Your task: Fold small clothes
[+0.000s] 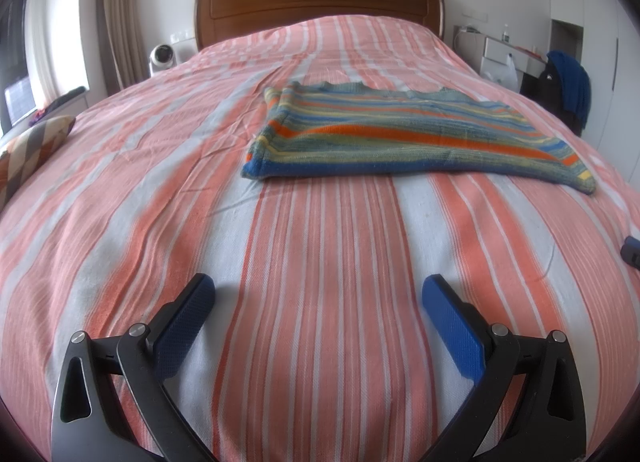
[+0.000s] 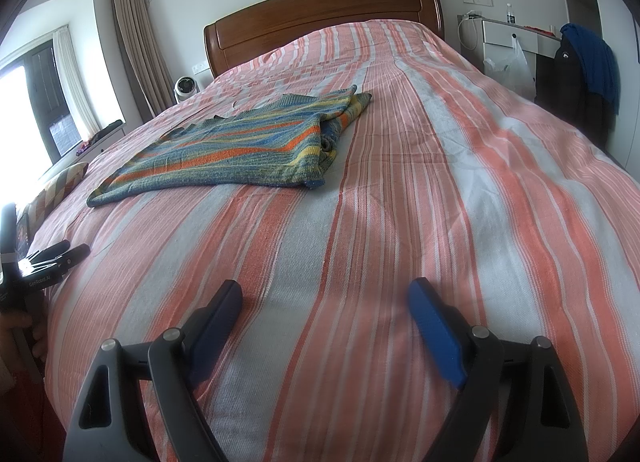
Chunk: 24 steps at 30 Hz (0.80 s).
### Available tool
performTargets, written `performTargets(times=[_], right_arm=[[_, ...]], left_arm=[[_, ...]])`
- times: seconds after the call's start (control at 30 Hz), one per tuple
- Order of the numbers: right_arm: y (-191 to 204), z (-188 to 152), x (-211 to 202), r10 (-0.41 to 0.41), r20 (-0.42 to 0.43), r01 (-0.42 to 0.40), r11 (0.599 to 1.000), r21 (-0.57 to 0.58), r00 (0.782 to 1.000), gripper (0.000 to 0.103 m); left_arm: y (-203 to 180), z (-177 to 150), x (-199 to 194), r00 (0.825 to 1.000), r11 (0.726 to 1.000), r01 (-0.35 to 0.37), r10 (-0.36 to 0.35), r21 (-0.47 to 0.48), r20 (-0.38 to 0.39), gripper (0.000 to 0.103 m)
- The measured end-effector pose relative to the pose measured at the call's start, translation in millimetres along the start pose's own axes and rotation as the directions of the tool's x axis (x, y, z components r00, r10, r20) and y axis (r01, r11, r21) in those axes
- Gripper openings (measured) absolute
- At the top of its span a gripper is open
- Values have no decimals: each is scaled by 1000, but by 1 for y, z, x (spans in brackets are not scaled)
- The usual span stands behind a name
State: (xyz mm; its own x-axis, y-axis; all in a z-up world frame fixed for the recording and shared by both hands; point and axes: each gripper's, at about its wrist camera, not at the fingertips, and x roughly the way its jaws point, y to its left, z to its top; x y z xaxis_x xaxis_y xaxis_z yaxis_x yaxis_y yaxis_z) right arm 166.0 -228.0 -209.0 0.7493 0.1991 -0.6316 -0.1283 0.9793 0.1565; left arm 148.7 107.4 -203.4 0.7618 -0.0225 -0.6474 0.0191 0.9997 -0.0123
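My left gripper (image 1: 318, 294) hangs over bare bedspread (image 1: 320, 342), jaws spread wide and nothing between the blue pads (image 1: 186, 318). From there the striped knit garment (image 1: 400, 134) lies flat at about one o'clock, well apart from my fingertips, its dark blue hem running across the near side and its thick rounded fold at the left end.

My right gripper (image 2: 326, 298) is likewise released and empty, over the bedspread (image 2: 400, 262) nearer the foot of the bed. In its view the garment (image 2: 224, 150) sits at about eleven o'clock, with the layered, bunched end (image 2: 326, 142) turned toward the right. So the piece lies between my two lines of sight, closer to the headboard (image 1: 316, 2) than to either tool. It looks to me already doubled over at least once, though I cannot tell how many layers there are.

I judge the step in hand is the reach in for the next fold. To do it well I would bring both tongs forward together and come in low. The left should take the near-left corner and the right the near-right corner, each biting through every layer of knit and not the sheet underneath. The knit looks soft and stretchy, so I would lift evenly and lay the edges square. A shallow pinch could let the lower layer slip.
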Motion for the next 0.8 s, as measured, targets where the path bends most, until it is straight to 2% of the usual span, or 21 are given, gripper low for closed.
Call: performTargets(times=[0.73, 0.8], right_arm=[[1, 0, 0, -1, -1, 1, 1000, -2, 1000, 85], [1, 0, 0, -1, -1, 1, 1000, -3, 1000, 85]], left_arm=[[0, 0, 0, 1000, 1000, -2, 2, 1, 0, 103], [-2, 2, -4, 999, 999, -35, 36, 6, -10, 102]])
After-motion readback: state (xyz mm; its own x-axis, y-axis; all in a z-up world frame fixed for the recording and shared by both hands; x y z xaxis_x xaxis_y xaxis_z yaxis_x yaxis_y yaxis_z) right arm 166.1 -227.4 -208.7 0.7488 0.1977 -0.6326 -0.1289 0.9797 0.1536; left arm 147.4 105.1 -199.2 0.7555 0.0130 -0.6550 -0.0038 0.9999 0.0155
